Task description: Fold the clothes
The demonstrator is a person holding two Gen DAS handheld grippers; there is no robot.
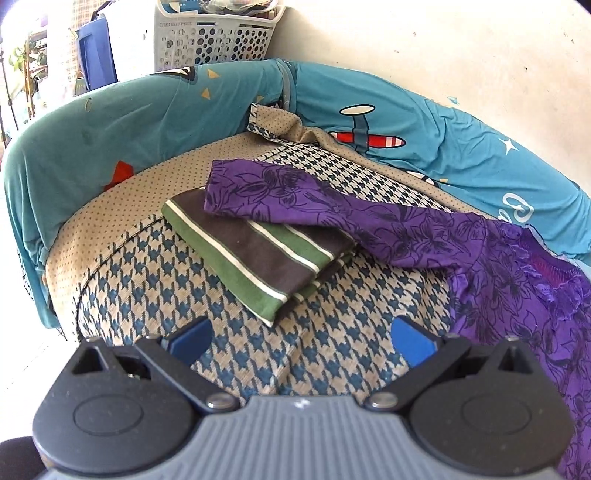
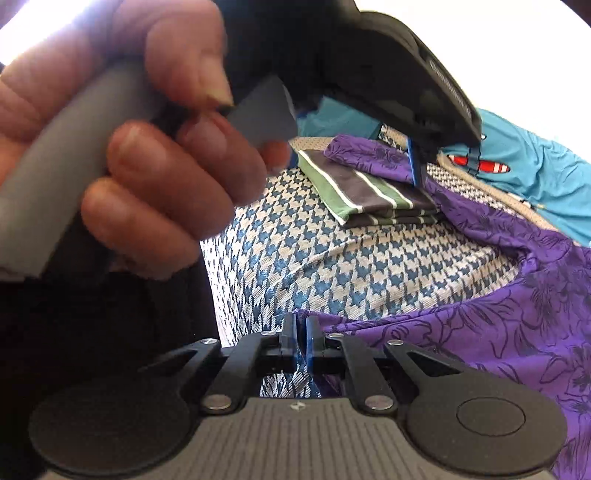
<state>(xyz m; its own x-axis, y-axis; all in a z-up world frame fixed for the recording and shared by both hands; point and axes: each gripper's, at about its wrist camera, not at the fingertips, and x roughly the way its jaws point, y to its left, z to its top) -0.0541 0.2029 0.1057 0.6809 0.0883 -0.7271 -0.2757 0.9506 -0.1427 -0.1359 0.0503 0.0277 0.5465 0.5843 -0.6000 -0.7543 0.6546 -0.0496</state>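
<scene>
A purple floral garment (image 1: 498,258) lies spread on the right of the bed, one sleeve (image 1: 280,192) reaching over a folded green, brown and white striped garment (image 1: 258,258). My left gripper (image 1: 303,343) hovers open above the bedsheet, nothing between its blue pads. In the right wrist view my right gripper (image 2: 301,332) is shut on the near edge of the purple garment (image 2: 498,314). The striped garment (image 2: 373,195) lies beyond it. A person's hand (image 2: 155,155) holds the left gripper overhead, one blue finger (image 2: 415,166) hanging over the sleeve.
The bed carries a blue and beige houndstooth sheet (image 1: 177,280). A teal cover with an aeroplane print (image 1: 369,122) bunches along the far side against a white wall. A white laundry basket (image 1: 214,33) and a blue container (image 1: 96,48) stand behind.
</scene>
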